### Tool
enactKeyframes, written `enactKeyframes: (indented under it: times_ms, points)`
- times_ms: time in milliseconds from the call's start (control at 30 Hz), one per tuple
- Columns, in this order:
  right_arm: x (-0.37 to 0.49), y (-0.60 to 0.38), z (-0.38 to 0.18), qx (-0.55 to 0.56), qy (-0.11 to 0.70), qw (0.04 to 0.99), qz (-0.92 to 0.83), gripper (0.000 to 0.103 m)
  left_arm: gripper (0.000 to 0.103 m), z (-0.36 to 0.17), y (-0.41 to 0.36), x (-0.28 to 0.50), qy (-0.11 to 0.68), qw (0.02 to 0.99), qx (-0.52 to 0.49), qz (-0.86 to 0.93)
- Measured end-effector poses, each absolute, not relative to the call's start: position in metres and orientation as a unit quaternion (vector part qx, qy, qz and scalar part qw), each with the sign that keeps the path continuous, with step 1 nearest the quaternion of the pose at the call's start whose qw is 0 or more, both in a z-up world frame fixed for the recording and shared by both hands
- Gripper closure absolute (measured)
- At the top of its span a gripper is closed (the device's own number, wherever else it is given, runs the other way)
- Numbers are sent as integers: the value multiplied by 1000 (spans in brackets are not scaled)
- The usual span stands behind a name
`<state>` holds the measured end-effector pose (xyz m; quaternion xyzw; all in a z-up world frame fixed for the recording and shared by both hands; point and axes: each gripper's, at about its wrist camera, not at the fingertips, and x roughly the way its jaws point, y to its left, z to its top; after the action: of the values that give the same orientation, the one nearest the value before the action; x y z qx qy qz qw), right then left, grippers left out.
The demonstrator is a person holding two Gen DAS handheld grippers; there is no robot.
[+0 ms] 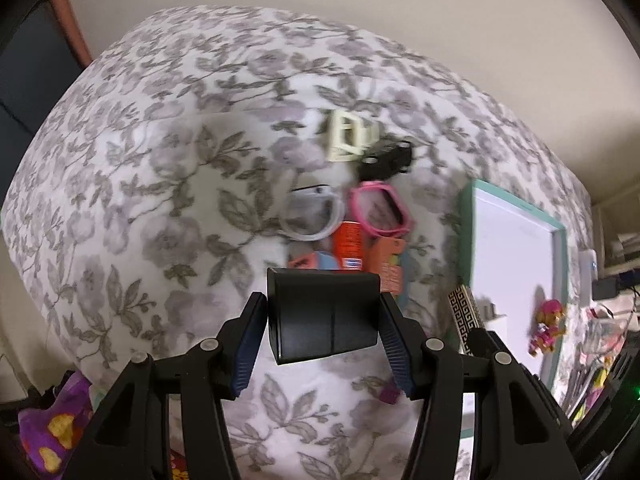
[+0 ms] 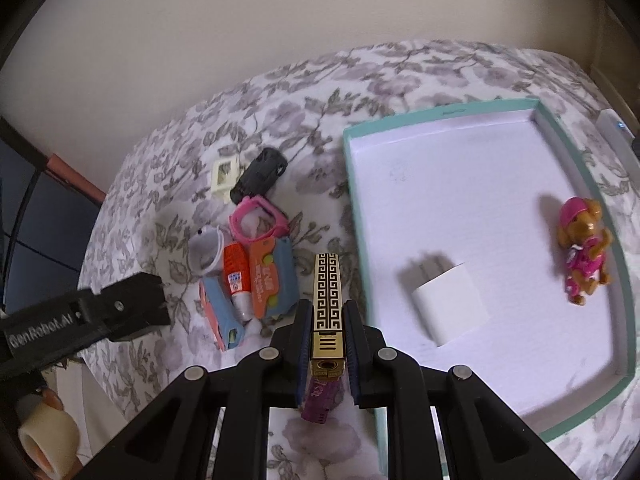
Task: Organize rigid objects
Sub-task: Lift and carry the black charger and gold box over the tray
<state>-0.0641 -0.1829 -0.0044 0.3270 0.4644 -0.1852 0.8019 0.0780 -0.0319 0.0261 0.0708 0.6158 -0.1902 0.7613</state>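
A floral-covered bed carries a teal tray beside a cluster of small toys.

A soft, matt floral cloth is covering the surface at lower left. The gold-and-black lighter is gleaming like polished metal, while the teal tray at right is looking like smooth matt card.

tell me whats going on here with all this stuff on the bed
A person is sorting small items off a floral bedspread into a teal-rimmed tray. The left tongs grip a black box; the right tongs are shut on a gold-and-black patterned lighter beside the tray. A white charger block and a pink toy dog already lie in the tray. A pile with a toy car and pink frame waits on the bedspread.
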Motion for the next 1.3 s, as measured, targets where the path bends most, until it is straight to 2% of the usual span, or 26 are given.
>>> enactKeyframes:
  times_ms: [633,967,1300]
  points:
    - [-157,-265,30,364,424,775,-296,86,45,33,-116,-15,572,735,164,-326]
    - [-172,-280,-26,398,478,720,-308,86,45,-10,-152,-61,581,691,240,-356]
    - [-170,-278,-40,394,495,714,-301,86,45,-40,-157,-74,599,672,267,-345]
